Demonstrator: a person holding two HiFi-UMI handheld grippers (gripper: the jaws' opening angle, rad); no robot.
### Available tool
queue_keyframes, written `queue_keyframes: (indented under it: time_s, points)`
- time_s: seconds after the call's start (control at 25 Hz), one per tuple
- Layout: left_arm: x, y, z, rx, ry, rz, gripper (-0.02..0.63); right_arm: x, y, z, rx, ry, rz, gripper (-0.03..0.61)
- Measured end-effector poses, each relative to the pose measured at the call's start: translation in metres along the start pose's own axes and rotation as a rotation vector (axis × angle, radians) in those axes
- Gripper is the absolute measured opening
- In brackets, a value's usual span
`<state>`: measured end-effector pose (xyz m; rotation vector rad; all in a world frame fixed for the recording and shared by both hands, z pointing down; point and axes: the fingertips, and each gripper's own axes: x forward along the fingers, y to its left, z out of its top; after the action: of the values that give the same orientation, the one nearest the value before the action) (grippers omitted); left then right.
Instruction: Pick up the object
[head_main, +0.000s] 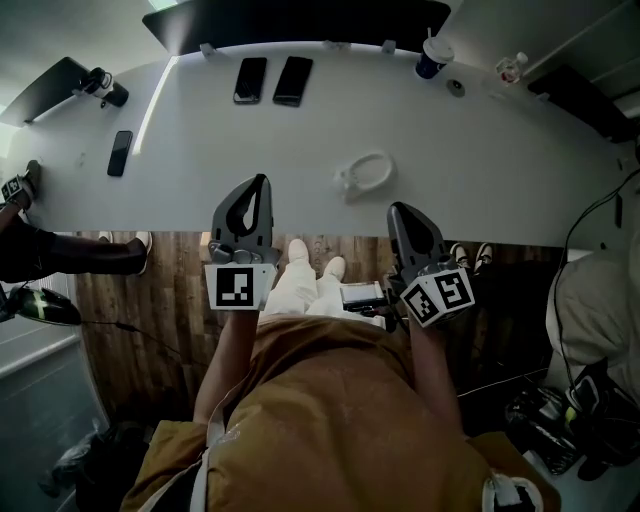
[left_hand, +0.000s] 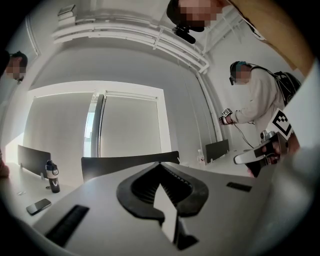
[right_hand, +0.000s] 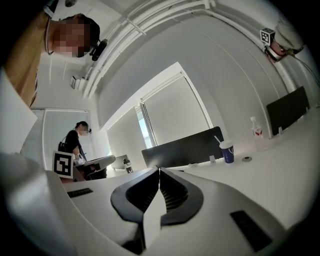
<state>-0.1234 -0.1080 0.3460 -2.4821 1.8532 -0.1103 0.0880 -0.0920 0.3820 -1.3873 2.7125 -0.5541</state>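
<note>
**Both grippers closed and empty at the table's near edge; object untouched**

Head view. The object (head_main: 365, 175) is a white, ring-shaped piece with an open centre and a thicker lump on its left side. It lies flat on the white table (head_main: 200, 130) and barely stands out against it; what kind of thing it is cannot be told. It sits near the table's front edge, ahead of the gap between the two grippers and apart from both.

The left gripper (head_main: 260, 186) and the right gripper (head_main: 400, 212) are held over the near edge, pointing forward. In each gripper view the jaws meet tip to tip with nothing between them.

Farther back lie two dark phones (head_main: 271, 80) side by side, a third phone (head_main: 119, 153) at the left, and a lidded cup (head_main: 433, 55).
</note>
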Motion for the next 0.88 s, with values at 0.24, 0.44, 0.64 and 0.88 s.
queue_keyframes:
  time_s: [0.24, 0.44, 0.64, 0.88]
  points:
    - [0.022, 0.010, -0.011, -0.019, 0.028, -0.028, 0.008, 0.031, -0.003, -0.014, 0.134, 0.028, 0.040, 0.012]
    - [0.037, 0.023, -0.021, -0.019, 0.045, -0.030, 0.008, 0.045, -0.016, -0.024, 0.176, 0.039, 0.003, 0.012]
    - [0.044, 0.029, -0.034, -0.037, 0.056, -0.014, 0.008, 0.053, -0.032, -0.031, 0.263, 0.024, -0.020, 0.012]
    - [0.048, 0.029, -0.044, -0.046, 0.086, -0.020, 0.008, 0.057, -0.051, -0.046, 0.394, 0.013, -0.066, 0.014]
